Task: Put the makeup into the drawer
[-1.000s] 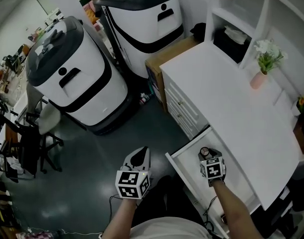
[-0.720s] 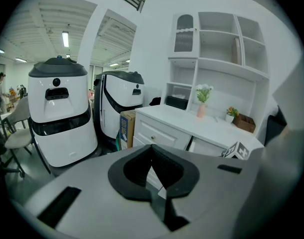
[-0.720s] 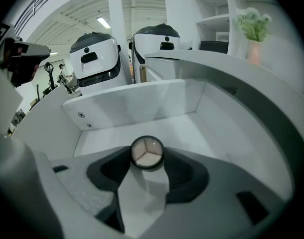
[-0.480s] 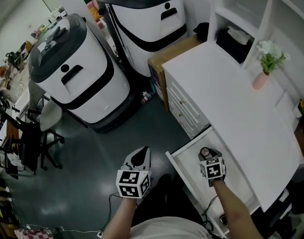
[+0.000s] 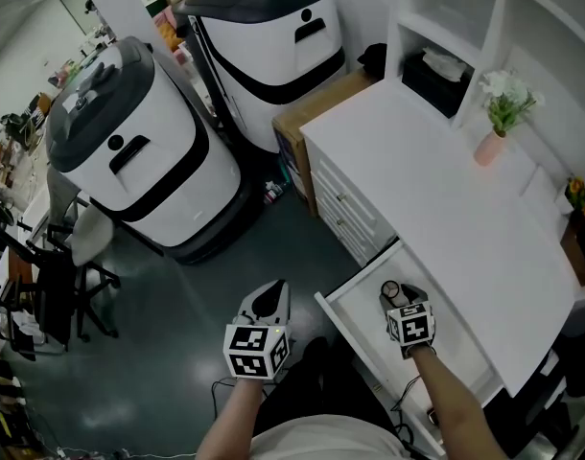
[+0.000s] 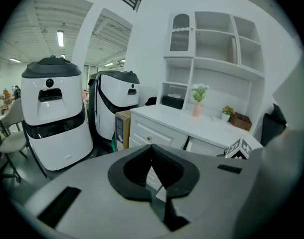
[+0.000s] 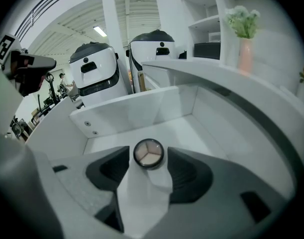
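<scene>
Open white drawer sticks out from under the desk top, and a round makeup compact lies flat on its floor. Up on the desk top, a pink vase of flowers stands near the back.

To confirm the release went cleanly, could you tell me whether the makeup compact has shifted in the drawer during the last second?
No. In the head view the makeup compact keeps its place relative to the walls of the drawer.
</scene>
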### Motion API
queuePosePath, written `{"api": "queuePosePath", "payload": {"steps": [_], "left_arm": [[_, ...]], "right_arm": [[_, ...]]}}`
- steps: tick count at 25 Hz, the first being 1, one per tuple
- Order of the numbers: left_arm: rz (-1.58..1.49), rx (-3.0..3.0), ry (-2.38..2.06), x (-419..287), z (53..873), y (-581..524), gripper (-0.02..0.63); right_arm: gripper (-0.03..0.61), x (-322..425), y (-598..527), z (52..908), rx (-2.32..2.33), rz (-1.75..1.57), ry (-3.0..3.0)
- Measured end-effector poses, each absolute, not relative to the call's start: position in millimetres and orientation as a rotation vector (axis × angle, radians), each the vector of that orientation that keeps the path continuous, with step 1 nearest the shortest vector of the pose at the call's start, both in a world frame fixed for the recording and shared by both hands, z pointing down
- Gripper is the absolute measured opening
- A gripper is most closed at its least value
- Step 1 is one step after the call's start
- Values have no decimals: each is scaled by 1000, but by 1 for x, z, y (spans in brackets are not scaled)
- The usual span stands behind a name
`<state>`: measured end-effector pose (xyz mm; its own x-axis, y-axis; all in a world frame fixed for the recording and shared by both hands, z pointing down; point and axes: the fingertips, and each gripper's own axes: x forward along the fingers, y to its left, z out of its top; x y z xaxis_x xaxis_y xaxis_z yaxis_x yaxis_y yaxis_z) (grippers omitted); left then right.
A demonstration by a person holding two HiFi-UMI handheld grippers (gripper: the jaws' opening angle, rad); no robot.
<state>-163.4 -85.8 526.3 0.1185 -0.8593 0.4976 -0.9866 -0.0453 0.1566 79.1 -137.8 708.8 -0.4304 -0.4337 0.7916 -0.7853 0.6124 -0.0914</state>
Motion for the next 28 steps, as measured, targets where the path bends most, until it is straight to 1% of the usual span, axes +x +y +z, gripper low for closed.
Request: {"api": "queuePosePath", "payload": {"steps": [9, 15, 28], "left_arm": [[338, 2022, -1713, -158, 523, -100, 3], [336, 2085, -1646, -155, 522, -109, 3], [310, 2225, -1514, -143, 510, -125, 3]], "right_arm": [[225, 74, -131, 661, 1097, 646, -2165], [224, 63, -128, 614, 1202, 696, -2264], [198, 62, -105, 526, 1429, 733, -2385]]}}
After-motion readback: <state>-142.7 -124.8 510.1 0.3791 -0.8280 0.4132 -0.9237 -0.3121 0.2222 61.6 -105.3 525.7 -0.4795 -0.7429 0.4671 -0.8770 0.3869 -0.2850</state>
